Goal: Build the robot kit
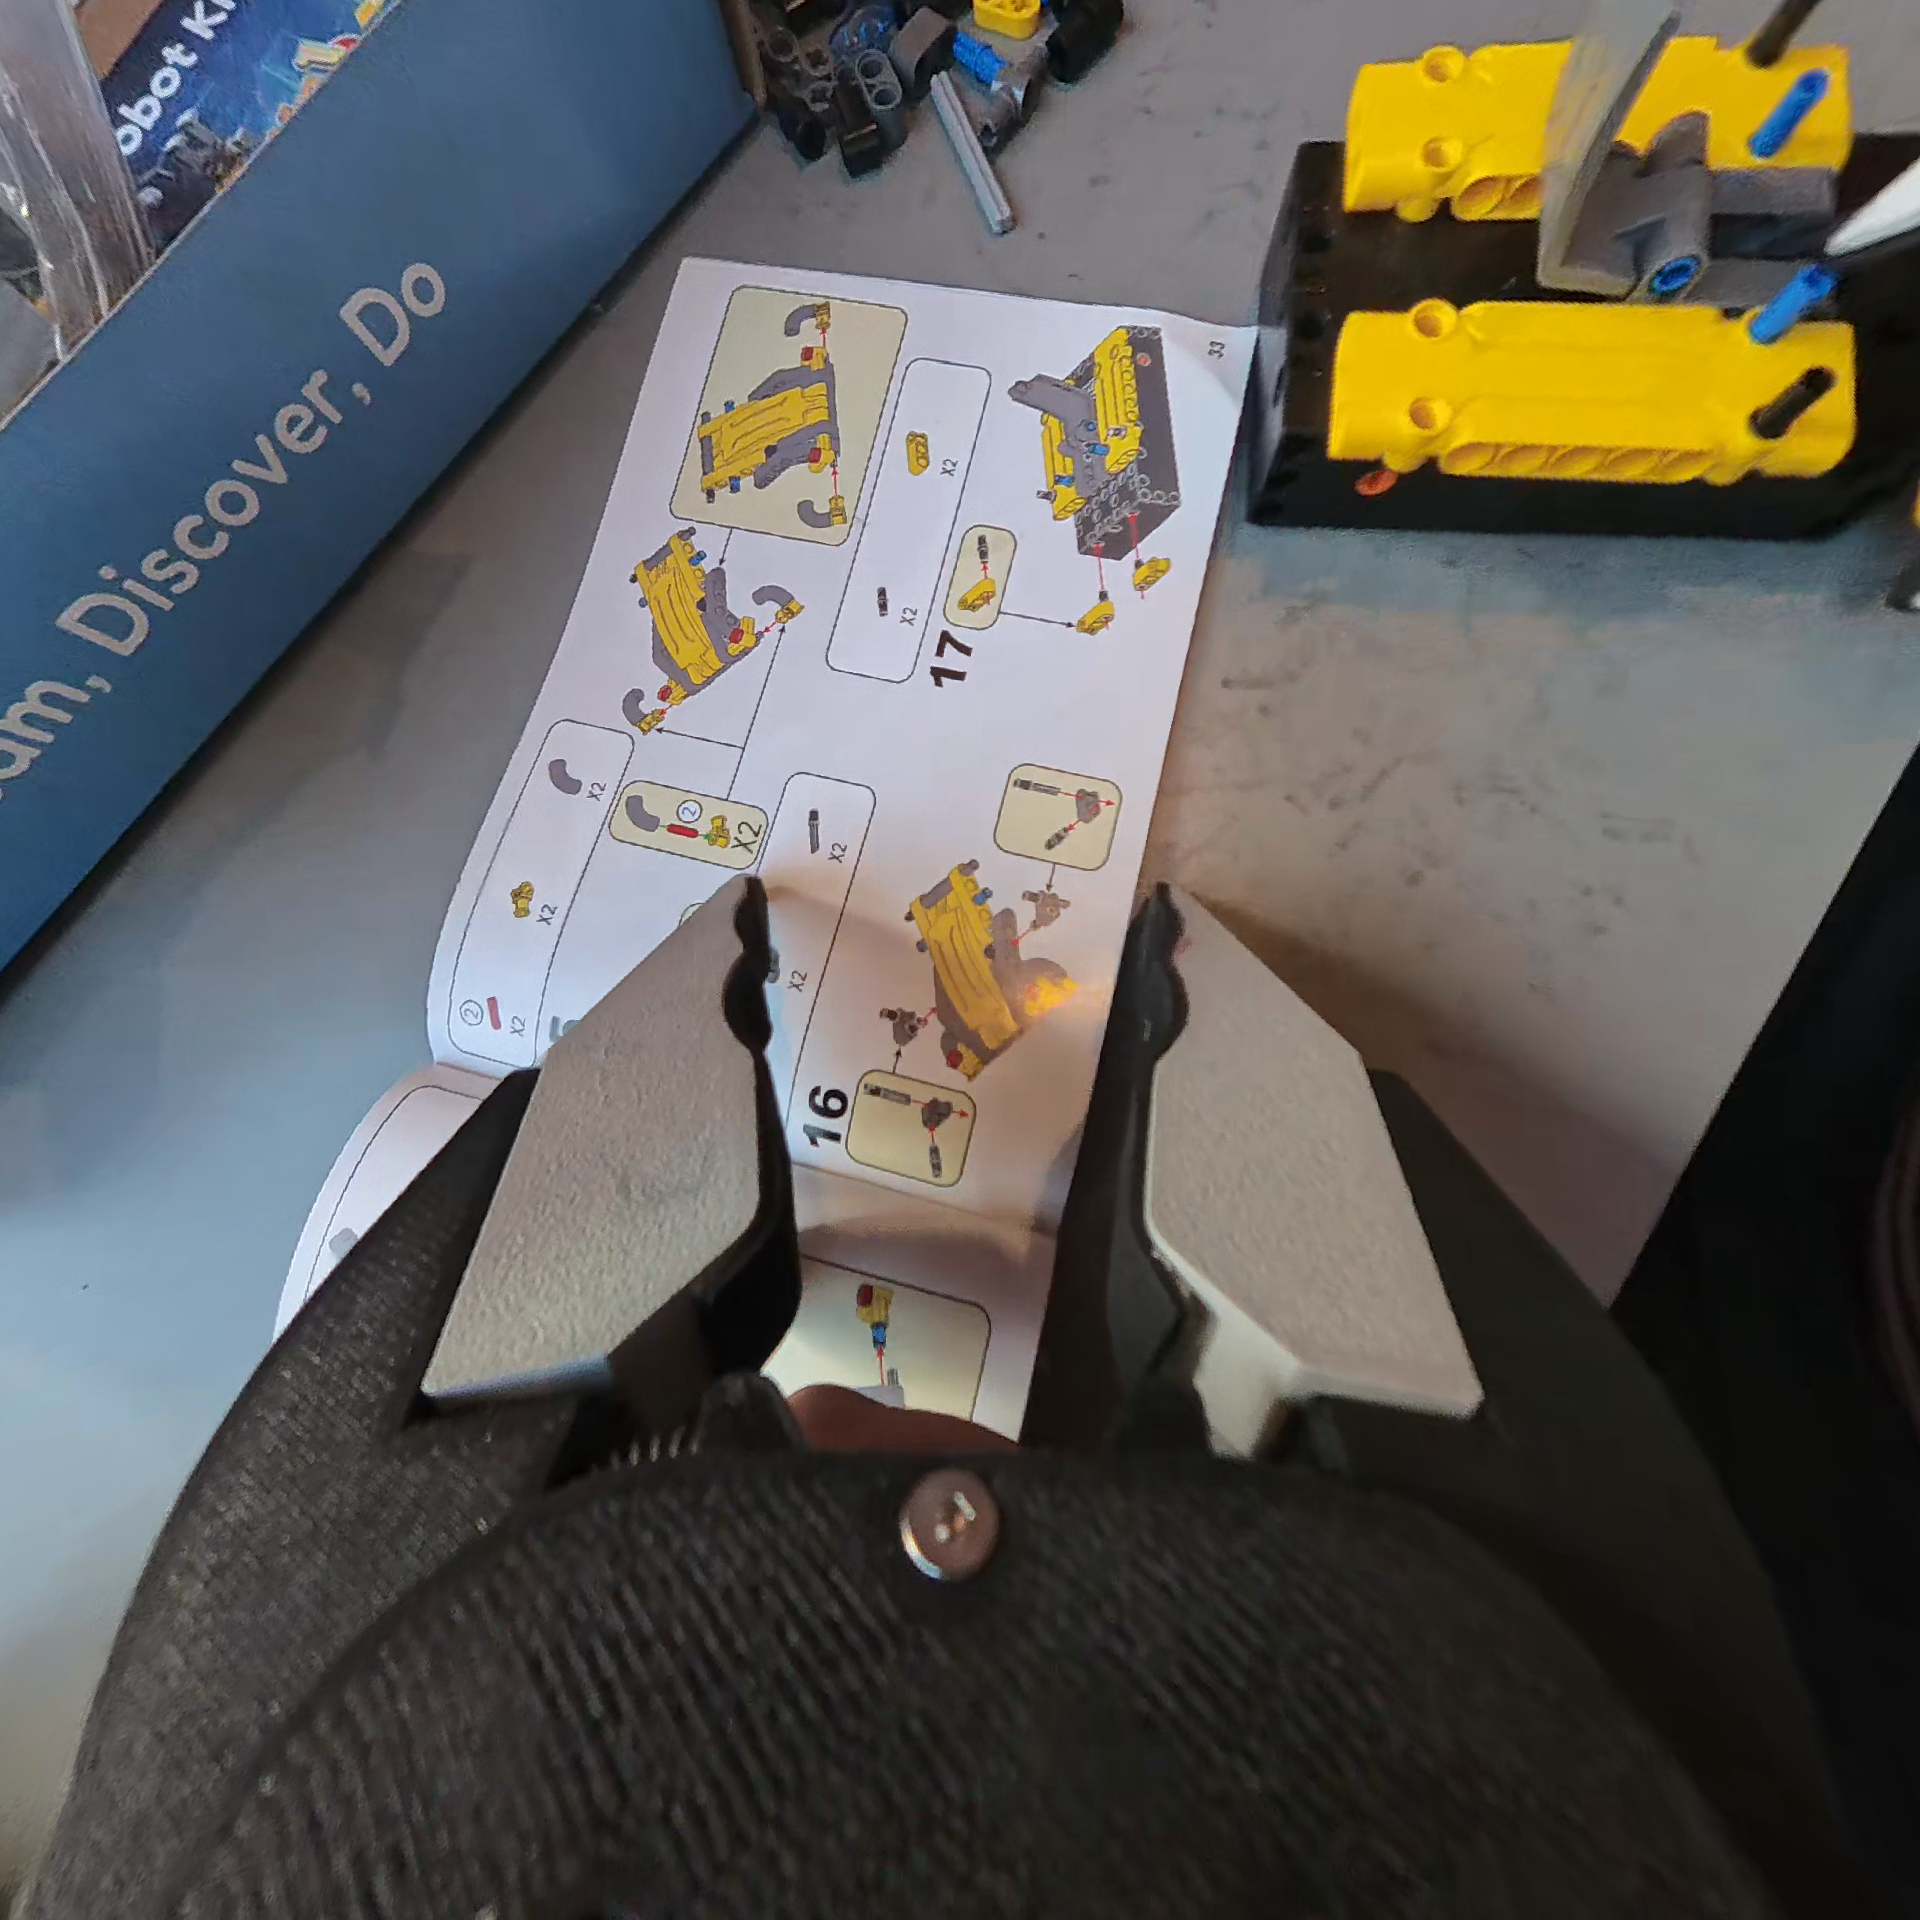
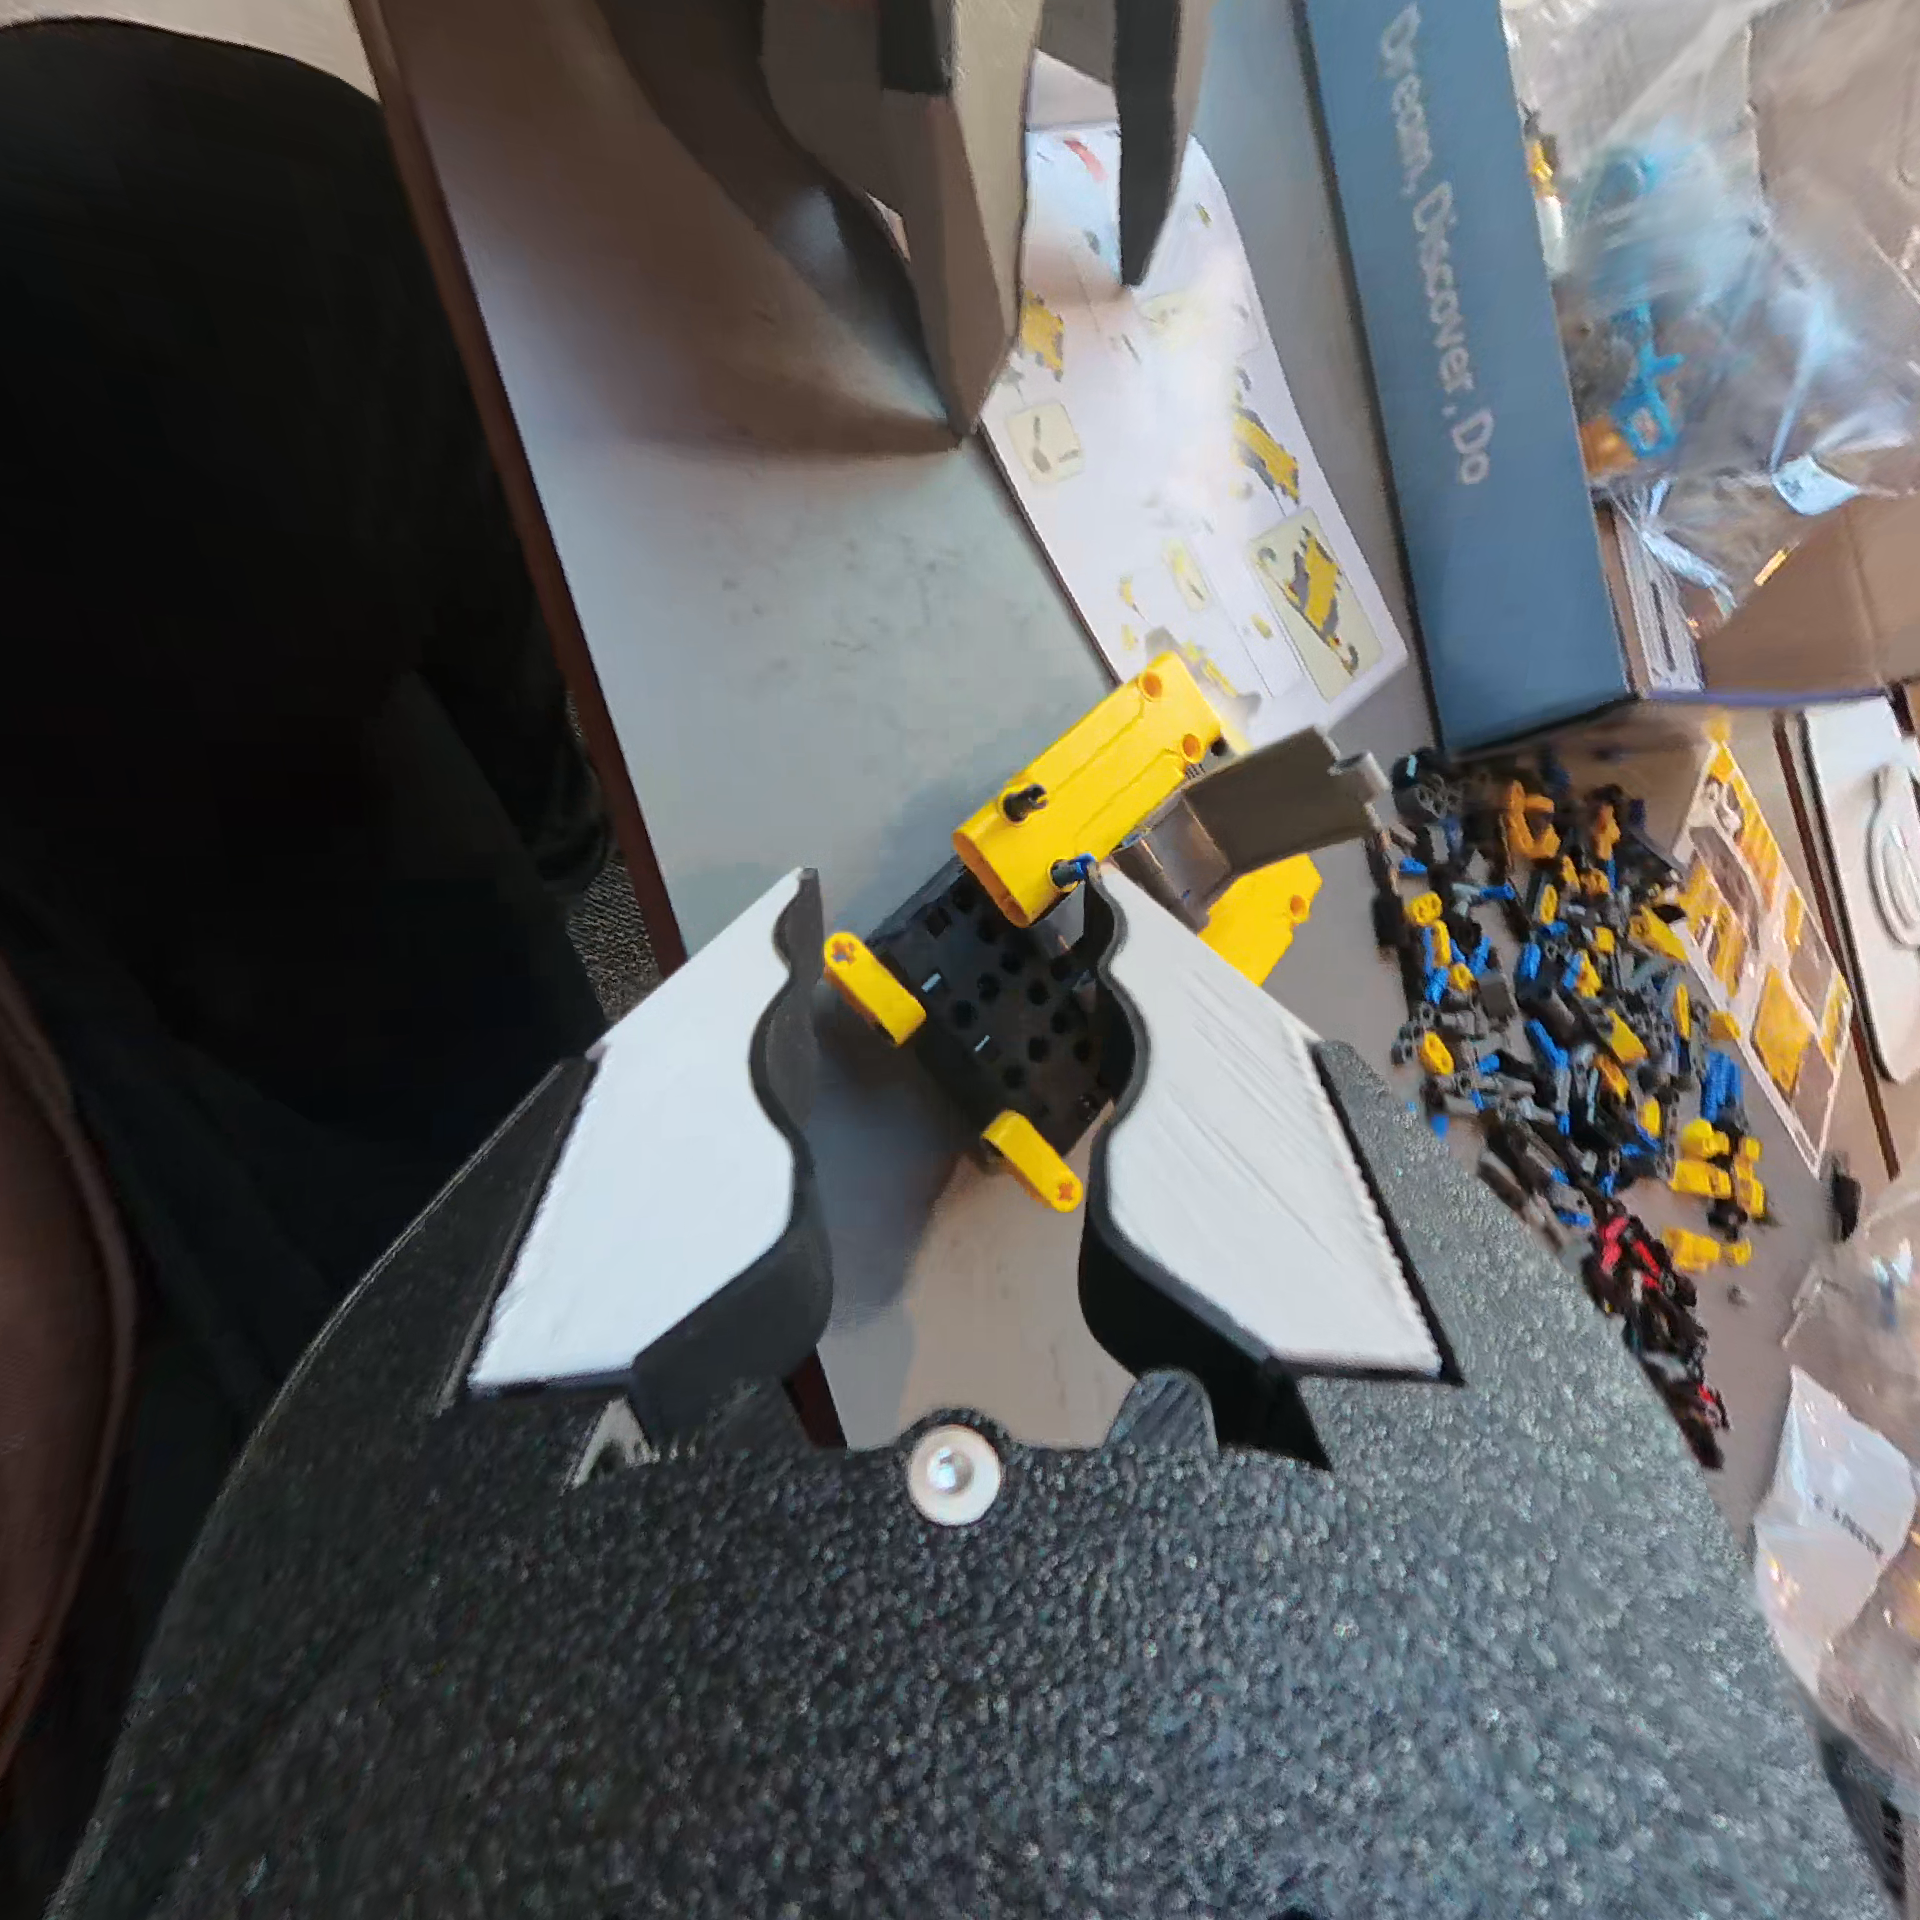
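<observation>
A half-built model [image 2: 997, 987] has a black holed block, two long yellow beams, a grey curved panel and blue pins. My right gripper [image 2: 951, 894] is shut on the end of the black block, with a yellow connector [image 2: 873, 987] against its left pad. In the left wrist view the model [image 1: 1590, 395] is at the top right, with one white fingertip [image 1: 1870, 229] between its yellow beams. My left gripper [image 1: 956, 891] is open and empty just above an open instruction booklet [image 1: 935, 582]. It also shows at the top of the right wrist view [image 2: 1049, 353].
A blue cardboard box [image 1: 260, 416] lies left of the booklet. A heap of small black, blue, grey and yellow parts [image 2: 1579, 1039] lies beyond the model. Clear plastic bags [image 2: 1714, 260] sit in the box. The table edge [image 2: 582, 675] and a dark-clothed person are close by.
</observation>
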